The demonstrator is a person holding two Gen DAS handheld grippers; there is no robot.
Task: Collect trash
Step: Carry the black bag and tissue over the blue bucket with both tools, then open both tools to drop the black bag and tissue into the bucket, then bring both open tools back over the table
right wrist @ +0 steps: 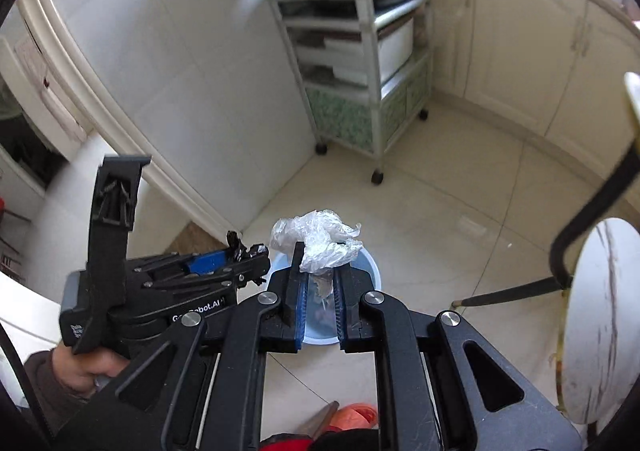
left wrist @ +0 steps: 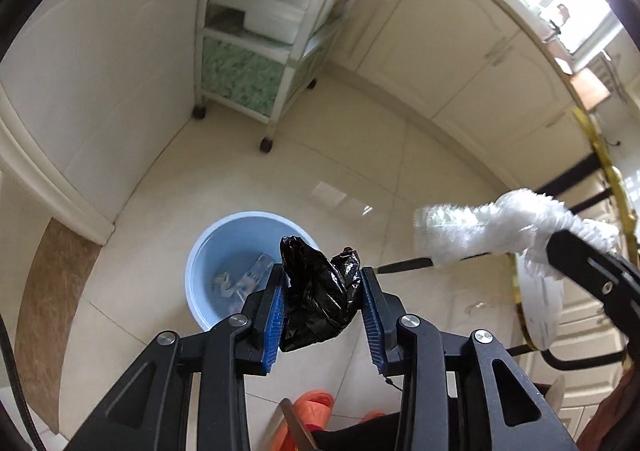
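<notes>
My left tongs (left wrist: 322, 287) pinch a black bag (left wrist: 316, 299), my right tongs (right wrist: 320, 287) clear plastic (right wrist: 320, 237); the blue bin (left wrist: 208, 251) sits just beyond and below both.

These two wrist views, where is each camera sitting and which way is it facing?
Left wrist: on the left gripper, angled steeply down at the floor; jaws shut on a black plastic bag above the blue bin; the right gripper enters at right.
Right wrist: on the right gripper, also tilted down; jaws shut on a clear plastic wad over the bin; left gripper and hand show at left.
Shared: bin, wheeled shelf cart, cream cabinets.
</notes>
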